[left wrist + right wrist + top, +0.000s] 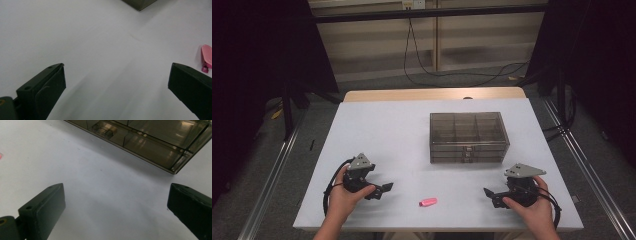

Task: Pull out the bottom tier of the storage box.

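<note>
We held the left gripper (382, 190) and the right gripper (490, 195) low over the near edge of the white table (387, 130), both with jaws spread wide and nothing between them. The pink clip (428, 202) lay flat on the table between the two grippers, near the front edge and apart from both; in the left gripper view it showed just beyond the right-hand jaw. Behind it, toward the middle of the table, stood a smoky see-through plastic box (467, 136) with a closed lid, divided into compartments and with a small latch on its front. Bare tabletop lay open between clip and box, and nothing stood between either gripper and the clip. The table looked smooth and matt; the clip was small, rounded and glossy.
</note>
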Available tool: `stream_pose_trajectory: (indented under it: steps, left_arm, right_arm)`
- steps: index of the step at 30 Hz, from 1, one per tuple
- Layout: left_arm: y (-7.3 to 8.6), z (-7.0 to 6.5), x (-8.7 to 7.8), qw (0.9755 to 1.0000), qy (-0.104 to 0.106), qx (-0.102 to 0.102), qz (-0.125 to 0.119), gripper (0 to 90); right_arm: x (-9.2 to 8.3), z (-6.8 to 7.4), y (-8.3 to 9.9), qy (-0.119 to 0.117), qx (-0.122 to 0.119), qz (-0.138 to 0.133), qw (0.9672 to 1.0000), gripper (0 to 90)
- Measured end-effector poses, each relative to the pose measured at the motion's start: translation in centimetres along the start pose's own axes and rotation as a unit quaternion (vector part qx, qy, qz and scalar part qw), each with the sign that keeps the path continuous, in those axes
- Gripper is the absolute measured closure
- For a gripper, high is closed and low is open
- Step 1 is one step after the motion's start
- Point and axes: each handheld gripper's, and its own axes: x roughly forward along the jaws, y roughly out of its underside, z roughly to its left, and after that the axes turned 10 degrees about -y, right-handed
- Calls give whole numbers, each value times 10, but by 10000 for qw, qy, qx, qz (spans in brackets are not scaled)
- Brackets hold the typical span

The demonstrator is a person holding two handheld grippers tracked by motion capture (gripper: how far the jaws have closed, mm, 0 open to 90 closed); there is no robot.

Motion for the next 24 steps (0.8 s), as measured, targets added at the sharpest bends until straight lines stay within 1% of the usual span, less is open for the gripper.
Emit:
stream_pose_trajectory:
  steps: [3, 8, 9, 12, 13, 16, 23, 24]
  left_arm:
    - [0, 0, 0, 10000, -1, -2, 8, 13]
    - [0, 1, 0, 10000, -9, 28, 15, 14]
    - [0, 0, 0, 10000, 9, 10, 13, 13]
    - [0, 1, 0, 10000, -14, 58, 23, 13]
    - [0, 1, 1, 10000, 15, 72, 43, 13]
    - [0, 1, 1, 10000, 32, 78, 54, 13]
    - [0, 0, 1, 10000, 41, 10, 37, 13]
    - [0, 0, 1, 10000, 36, 7, 34, 13]
  right_arm:
    - [2, 2, -3, 24, -46, 8, 10000, 14]
    - [5, 6, -6, 55, -58, -15, 10000, 16]
    - [7, 8, -8, 114, -14, -11, 9999, 19]
    - [10, 10, -10, 116, -24, -38, 9999, 21]
    - [11, 11, -10, 108, 16, -28, 9999, 21]
    - [13, 11, -12, 127, 12, -59, 9999, 22]
    - [20, 15, -18, 255, 55, -144, 9996, 32]
    - [21, 16, -19, 251, 102, -148, 9995, 34]
